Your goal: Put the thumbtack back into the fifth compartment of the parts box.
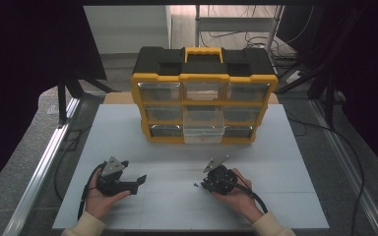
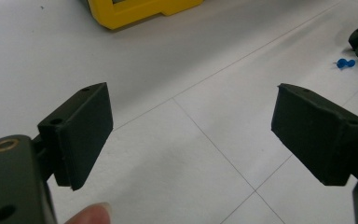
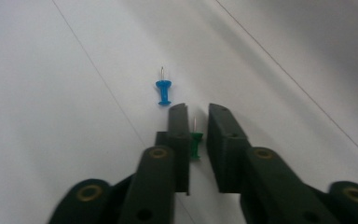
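A white table (image 1: 275,196) carries the scene. The right gripper (image 3: 198,122) has its jaws nearly closed around a green pushpin (image 3: 196,142), seemingly pinching its head. Lift it straight up, keeping the squeeze steady. A blue pushpin (image 3: 163,91) lies just beyond the green one. The left gripper (image 2: 191,126) stands wide open, empty. The yellow drawer organizer (image 1: 204,96) sits well behind the green pushpin, one drawer pulled out.

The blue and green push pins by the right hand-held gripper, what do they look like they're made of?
Blue push pin: glossy moulded plastic head, probably, with a thin shiny metal-looking point. Green push pin: the same look, a slightly translucent plastic head and a pale metallic point.
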